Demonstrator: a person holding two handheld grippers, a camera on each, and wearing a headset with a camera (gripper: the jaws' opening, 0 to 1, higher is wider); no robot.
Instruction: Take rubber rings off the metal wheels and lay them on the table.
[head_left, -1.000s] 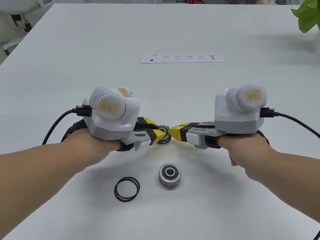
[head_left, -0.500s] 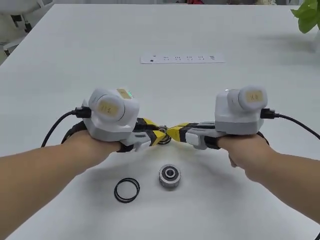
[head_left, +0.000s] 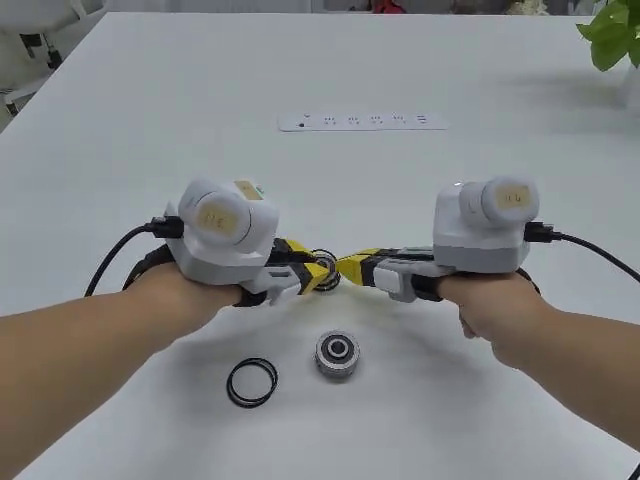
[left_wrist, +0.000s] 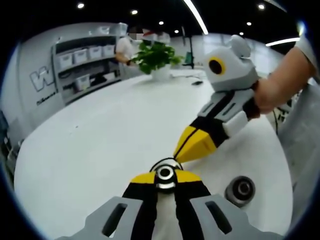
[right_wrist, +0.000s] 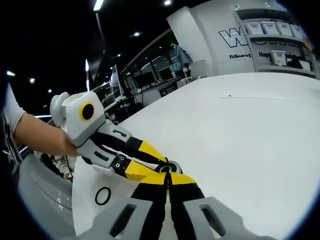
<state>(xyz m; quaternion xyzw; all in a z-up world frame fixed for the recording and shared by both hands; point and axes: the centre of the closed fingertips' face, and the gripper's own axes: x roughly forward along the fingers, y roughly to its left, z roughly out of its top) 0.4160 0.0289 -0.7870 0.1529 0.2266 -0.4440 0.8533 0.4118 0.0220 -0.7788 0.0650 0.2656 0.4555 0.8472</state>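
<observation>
One metal wheel (left_wrist: 165, 174) sits in the left gripper (left_wrist: 165, 177); wall lettering (right_wrist: 231, 36) begins "W".

Bright even light, fisheye-warped edges

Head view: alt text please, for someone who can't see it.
Two hand-held grippers meet tip to tip above a white table: the left gripper clamps a small metal wheel while the right gripper pinches its rubber ring. Nearer the camera lie a bare wheel and loose black rings.

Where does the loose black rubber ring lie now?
In the head view, the rubber ring lies flat on the white table, just left of the loose metal wheel.
</observation>
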